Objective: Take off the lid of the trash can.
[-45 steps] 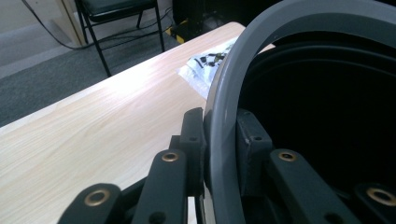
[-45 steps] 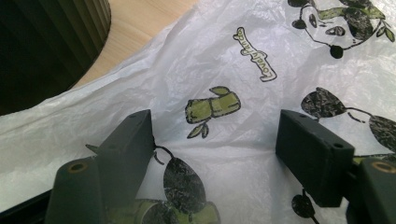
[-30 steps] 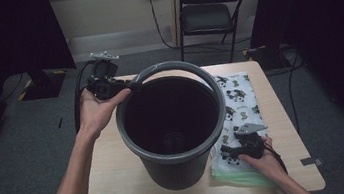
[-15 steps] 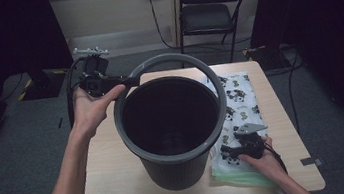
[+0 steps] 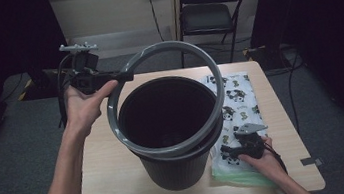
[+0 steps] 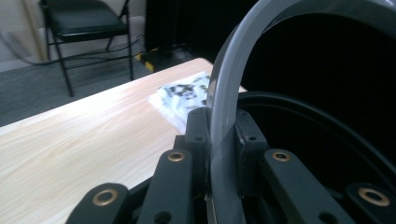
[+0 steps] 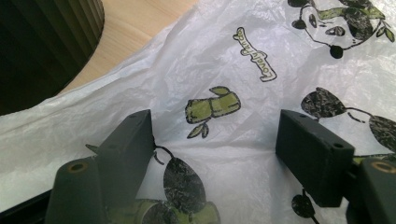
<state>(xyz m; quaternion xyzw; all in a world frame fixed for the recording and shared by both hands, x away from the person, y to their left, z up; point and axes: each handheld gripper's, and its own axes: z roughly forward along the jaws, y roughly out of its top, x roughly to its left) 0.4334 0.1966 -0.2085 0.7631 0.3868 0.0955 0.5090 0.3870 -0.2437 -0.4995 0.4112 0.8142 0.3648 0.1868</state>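
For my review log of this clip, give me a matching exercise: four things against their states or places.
1. grey plastic ring
2. black ribbed bin
3. panda-print plastic bag
4. right tool

a. open above the bag
b. flat on the table
c. clamped by the left tool, tilted
d. upright at the table's middle

Pairs: 1-c, 2-d, 3-b, 4-a

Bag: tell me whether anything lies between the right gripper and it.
Nothing visible does. The right gripper sits right over the panda-print bag with its jaws open, the plastic lying bare between them. The bin stands beside it on the table. The left gripper holds the grey ring, tilted, over the bin.
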